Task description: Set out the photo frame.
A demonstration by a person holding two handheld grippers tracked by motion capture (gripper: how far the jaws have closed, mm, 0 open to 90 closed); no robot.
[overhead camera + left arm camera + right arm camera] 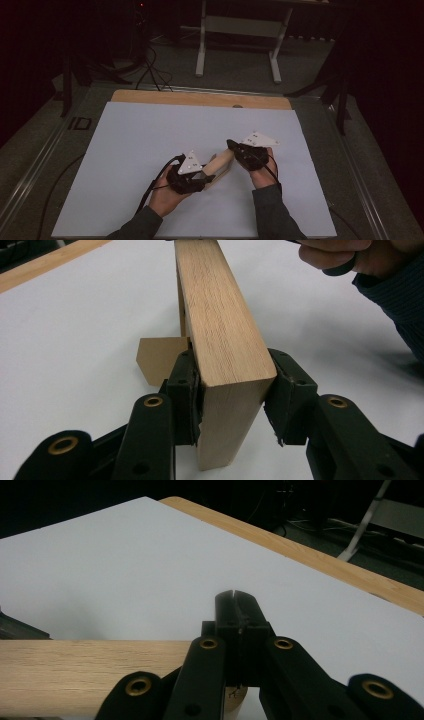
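**Two grippers at one wooden block**

A wooden block (218,165) sits near the middle of the white sheet (150,135) that covers the table (200,98), between the person's two hands. The left gripper (202,177) has the near end of the block clamped between its jaws: in the left gripper view the black pads (186,390) press against both side faces of the pale wood (225,330), which runs away from the camera as a long narrow bar. Just behind the left jaw a small tan piece of card or thin wood (157,357) lies on the sheet, touching or tucked under the block; which of the two is hard to tell.

The right gripper (231,145) sits at the far end of the block. In the right gripper view its jaws (239,611) are drawn tightly together with no gap showing, and the wood (90,675) passes crosswise beneath them; the tips seem to lie above the block rather than around it, though the angle hides the contact. The right hand (262,172) holds this gripper from behind, with a dark sleeve (272,212) below it.
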